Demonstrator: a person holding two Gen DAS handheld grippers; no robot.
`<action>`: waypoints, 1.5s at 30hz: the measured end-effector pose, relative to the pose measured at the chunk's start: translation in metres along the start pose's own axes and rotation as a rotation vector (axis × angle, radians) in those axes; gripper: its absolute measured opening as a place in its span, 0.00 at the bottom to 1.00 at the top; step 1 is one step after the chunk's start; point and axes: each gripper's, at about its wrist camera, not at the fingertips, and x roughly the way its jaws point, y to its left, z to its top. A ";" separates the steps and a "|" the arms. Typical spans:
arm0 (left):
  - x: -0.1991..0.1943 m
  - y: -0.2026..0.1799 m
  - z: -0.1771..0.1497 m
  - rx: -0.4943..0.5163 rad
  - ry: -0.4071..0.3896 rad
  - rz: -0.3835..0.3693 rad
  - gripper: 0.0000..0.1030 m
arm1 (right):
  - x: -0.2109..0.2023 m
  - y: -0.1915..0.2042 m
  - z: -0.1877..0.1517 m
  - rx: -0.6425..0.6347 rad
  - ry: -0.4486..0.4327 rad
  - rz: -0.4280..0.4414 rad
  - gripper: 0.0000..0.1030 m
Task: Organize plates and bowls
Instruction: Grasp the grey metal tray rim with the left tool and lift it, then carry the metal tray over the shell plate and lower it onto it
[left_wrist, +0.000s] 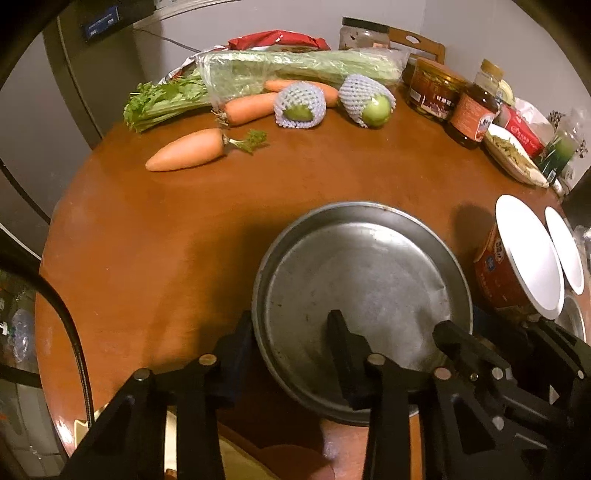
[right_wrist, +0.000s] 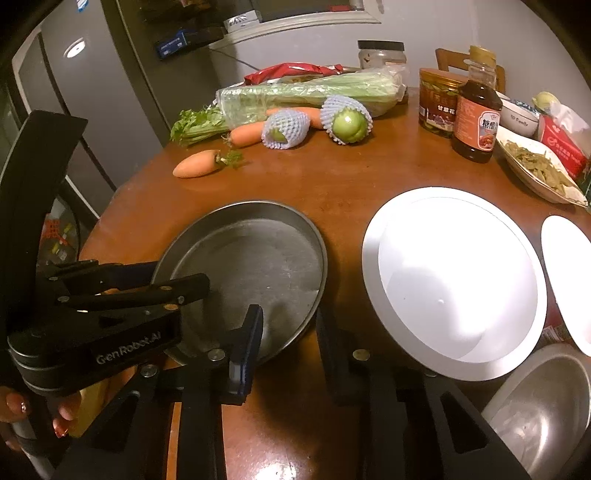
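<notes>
Our left gripper (left_wrist: 291, 339) straddles the near left rim of the metal pan (left_wrist: 364, 295), one finger outside the wall and one inside on the pan floor; we cannot tell whether the pads actually press the rim. Our right gripper (right_wrist: 291, 332) straddles the pan's near right rim in the same way, a finger on each side, and there too the contact is unclear. The pan sits flat on the brown round table (left_wrist: 166, 229), at its near edge. Just right of the pan stands a paper bowl (right_wrist: 454, 280), white inside, with a second one (right_wrist: 569, 273) beyond it and a steel bowl (right_wrist: 546, 410) nearer us. Across the table lie a carrot (left_wrist: 184, 149), wrapped celery (left_wrist: 295, 70), two netted green fruits (left_wrist: 301, 105) and several jars (left_wrist: 434, 88).
</notes>
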 end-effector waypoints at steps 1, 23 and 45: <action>-0.003 0.001 0.000 -0.005 -0.010 -0.004 0.37 | -0.001 -0.001 0.000 0.002 -0.005 0.001 0.29; -0.070 0.009 -0.014 -0.027 -0.163 0.012 0.37 | -0.048 0.018 0.006 -0.022 -0.138 0.059 0.29; -0.160 0.043 -0.065 -0.091 -0.328 0.105 0.37 | -0.110 0.081 -0.004 -0.151 -0.269 0.126 0.29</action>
